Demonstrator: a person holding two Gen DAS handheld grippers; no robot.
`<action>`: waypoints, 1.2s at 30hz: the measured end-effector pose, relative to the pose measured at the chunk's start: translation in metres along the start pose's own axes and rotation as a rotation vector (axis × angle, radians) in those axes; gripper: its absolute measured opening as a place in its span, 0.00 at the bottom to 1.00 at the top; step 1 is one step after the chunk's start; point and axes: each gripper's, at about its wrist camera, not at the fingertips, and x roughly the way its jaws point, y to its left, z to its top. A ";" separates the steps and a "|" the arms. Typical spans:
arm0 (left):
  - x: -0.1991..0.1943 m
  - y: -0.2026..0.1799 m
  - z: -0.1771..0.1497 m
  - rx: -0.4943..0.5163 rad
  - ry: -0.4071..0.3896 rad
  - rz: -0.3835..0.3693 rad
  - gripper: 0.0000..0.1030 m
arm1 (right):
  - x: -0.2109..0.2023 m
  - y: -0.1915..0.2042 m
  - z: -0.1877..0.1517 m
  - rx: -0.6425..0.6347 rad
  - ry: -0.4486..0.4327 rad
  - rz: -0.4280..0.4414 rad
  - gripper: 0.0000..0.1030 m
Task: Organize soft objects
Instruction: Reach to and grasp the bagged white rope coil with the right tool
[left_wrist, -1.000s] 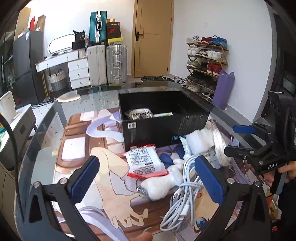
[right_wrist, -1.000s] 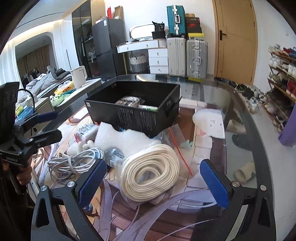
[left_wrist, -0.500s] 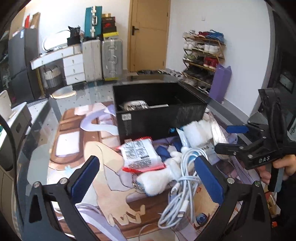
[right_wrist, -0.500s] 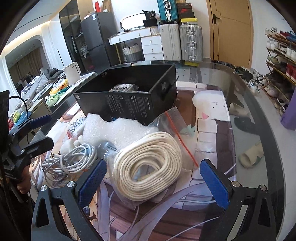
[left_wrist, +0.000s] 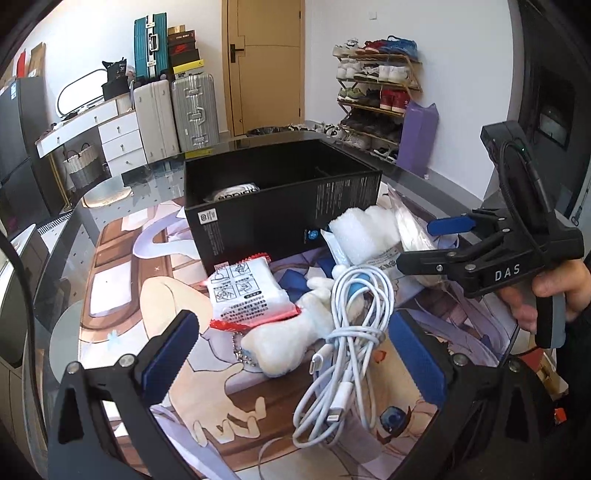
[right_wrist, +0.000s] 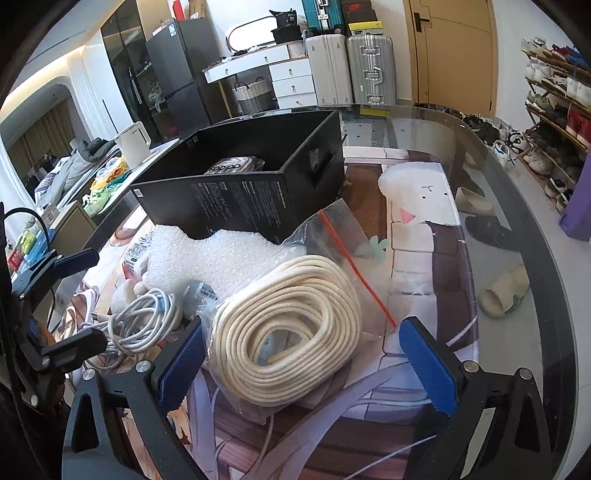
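Both grippers hover wide open and empty, right gripper (right_wrist: 299, 363) straddling the bagged rope coil (right_wrist: 286, 332) in front of the black box (right_wrist: 255, 184). Left gripper (left_wrist: 295, 354) frames the plush toy (left_wrist: 284, 341) and white cable (left_wrist: 354, 325). Next, I'd judge: jaws close on the coil, then lift it into the box.

Left wrist cam: low and close over the glass-topped bench (left_wrist: 110, 206), facing the open black cardboard box (left_wrist: 280, 206). Right wrist cam: from the opposite side, same box (right_wrist: 251, 199), close. Shared: box, white coiled charging cable (left_wrist: 351, 325) (right_wrist: 140, 321).
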 end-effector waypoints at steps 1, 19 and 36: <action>0.001 0.000 0.000 0.001 0.003 0.001 1.00 | -0.001 0.000 -0.001 0.000 -0.001 0.007 0.99; 0.003 0.000 -0.001 0.001 0.016 -0.003 1.00 | 0.000 0.007 -0.005 -0.052 0.002 0.022 0.80; 0.002 0.000 -0.003 0.005 0.017 -0.009 1.00 | -0.020 0.008 -0.004 -0.095 -0.039 0.060 0.35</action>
